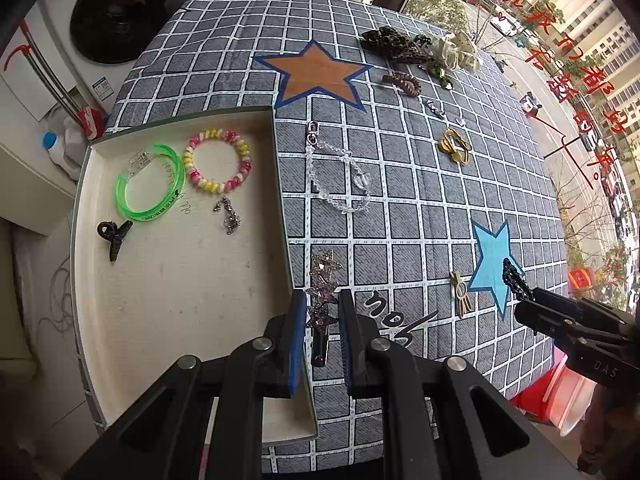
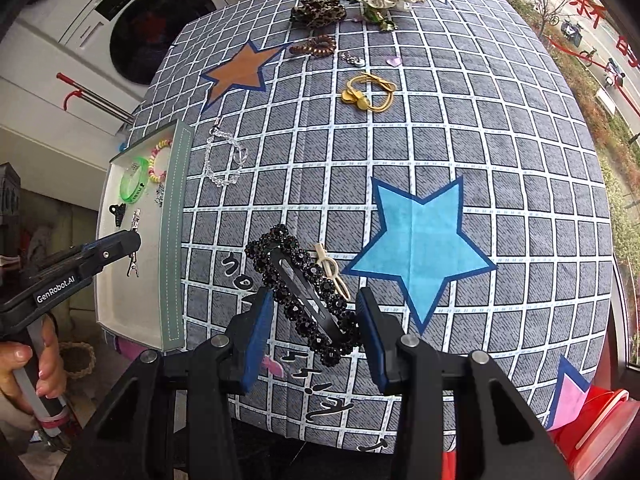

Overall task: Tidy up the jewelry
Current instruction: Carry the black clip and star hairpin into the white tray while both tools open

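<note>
My left gripper (image 1: pixel 322 300) is shut on a hair clip (image 1: pixel 326 272) set with sparkly purple and silver stars, held above the right wall of a shallow white tray (image 1: pixel 180 280). In the tray lie a green bangle (image 1: pixel 150 184), a pink and yellow spiral bracelet (image 1: pixel 218 162), a black claw clip (image 1: pixel 114 236) and a silver chain (image 1: pixel 228 212). My right gripper (image 2: pixel 316 300) is shut on a black beaded snap clip (image 2: pixel 296 264), lifted over the checked cloth beside the blue star patch (image 2: pixel 420 248). The right wrist view shows the left gripper (image 2: pixel 136 240) over the tray (image 2: pixel 176 220).
On the checked cloth lie a clear bead chain (image 1: pixel 340 176), a yellow hair tie (image 1: pixel 456 146), a brown spiral tie (image 1: pixel 404 82), a leopard scrunchie (image 1: pixel 394 44), a cream scrunchie (image 1: pixel 460 52) and a small beige clip (image 1: pixel 462 294). A washing machine (image 1: pixel 132 4) stands behind the table.
</note>
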{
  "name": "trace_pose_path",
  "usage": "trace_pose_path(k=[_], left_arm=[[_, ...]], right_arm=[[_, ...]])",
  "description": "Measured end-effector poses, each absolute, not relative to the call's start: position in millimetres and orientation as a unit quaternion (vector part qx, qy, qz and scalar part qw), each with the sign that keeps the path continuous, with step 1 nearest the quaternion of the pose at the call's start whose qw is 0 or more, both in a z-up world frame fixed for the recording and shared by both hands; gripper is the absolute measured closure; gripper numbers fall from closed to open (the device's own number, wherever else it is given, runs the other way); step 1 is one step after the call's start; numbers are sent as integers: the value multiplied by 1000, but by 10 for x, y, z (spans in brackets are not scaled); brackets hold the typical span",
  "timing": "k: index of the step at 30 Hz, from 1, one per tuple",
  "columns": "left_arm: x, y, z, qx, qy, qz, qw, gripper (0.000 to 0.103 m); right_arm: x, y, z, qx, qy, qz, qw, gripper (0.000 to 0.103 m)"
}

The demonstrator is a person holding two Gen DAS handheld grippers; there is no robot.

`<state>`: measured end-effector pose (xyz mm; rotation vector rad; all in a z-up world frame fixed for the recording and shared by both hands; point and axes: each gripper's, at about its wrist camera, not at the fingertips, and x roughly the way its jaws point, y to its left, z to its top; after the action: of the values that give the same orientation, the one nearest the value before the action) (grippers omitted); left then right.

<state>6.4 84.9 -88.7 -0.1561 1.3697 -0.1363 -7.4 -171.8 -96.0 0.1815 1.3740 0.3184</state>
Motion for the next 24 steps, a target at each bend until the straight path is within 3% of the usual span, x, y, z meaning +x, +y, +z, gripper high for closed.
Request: trace_pose_path(k=[13, 24], left_arm=[[-233, 1673, -1017, -125, 628, 11, 768, 81], [-345, 2119, -1356, -140, 641, 64, 752, 81]], right_arm=[[126, -639, -839, 3, 625, 235, 744, 57], [339, 361, -1114, -44, 645, 294, 704, 57]])
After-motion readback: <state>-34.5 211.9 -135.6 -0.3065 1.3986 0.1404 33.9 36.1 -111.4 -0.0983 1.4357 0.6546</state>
